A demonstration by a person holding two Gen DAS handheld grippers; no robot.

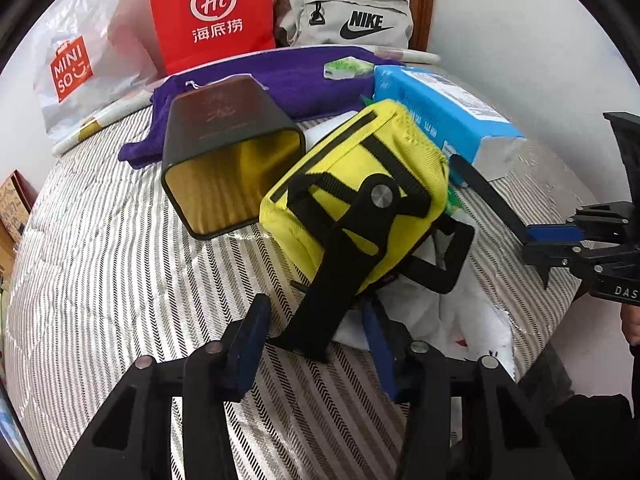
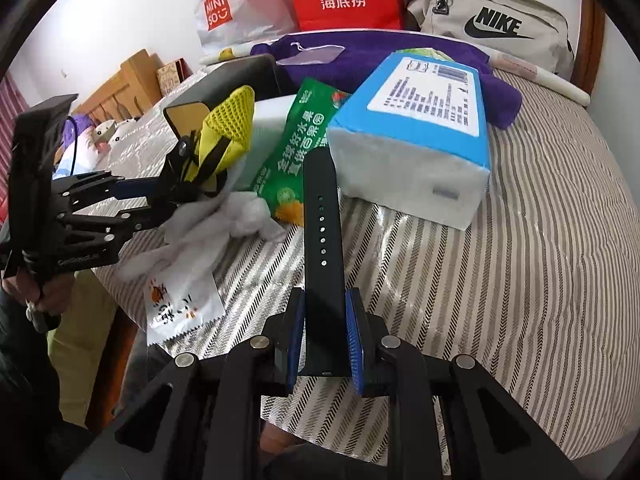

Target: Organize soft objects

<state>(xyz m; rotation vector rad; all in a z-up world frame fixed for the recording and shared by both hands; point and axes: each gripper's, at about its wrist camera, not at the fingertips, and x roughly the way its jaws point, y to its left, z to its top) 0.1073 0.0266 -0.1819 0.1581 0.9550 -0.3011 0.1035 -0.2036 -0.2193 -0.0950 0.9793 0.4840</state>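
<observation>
Bed clutter everywhere on the striped quilt (image 1: 100,248), so here's the rundown. Right gripper (image 2: 325,332) is clamped tight on a dark watch strap (image 2: 322,216), blue pads squeezing the near end while the rest sticks out forward over the quilt, its far tip reaching up against the blue tissue pack (image 2: 416,132).

Left gripper (image 1: 316,336) has the yellow pouch's (image 1: 352,184) black strap (image 1: 332,280) running down between its blue fingers. Jaws look partway apart, and I honestly can't tell from its own camera if the pads actually press the strap; from the right camera it does seem to be pinching the pouch's black webbing, but it's tiny there.

The pouch sits tilted, between a dark open-ended box with gold lining (image 1: 224,160) and the tissue pack, with a white plastic bag (image 1: 460,312) crumpled under it. A green snack packet (image 2: 304,136) lies just beside the tissues. Purple towel (image 1: 288,80) is spread behind, then a Miniso bag (image 1: 76,60), a red Haidilao bag (image 1: 212,12) and a grey Nike pouch (image 1: 344,16) along the wall.
</observation>
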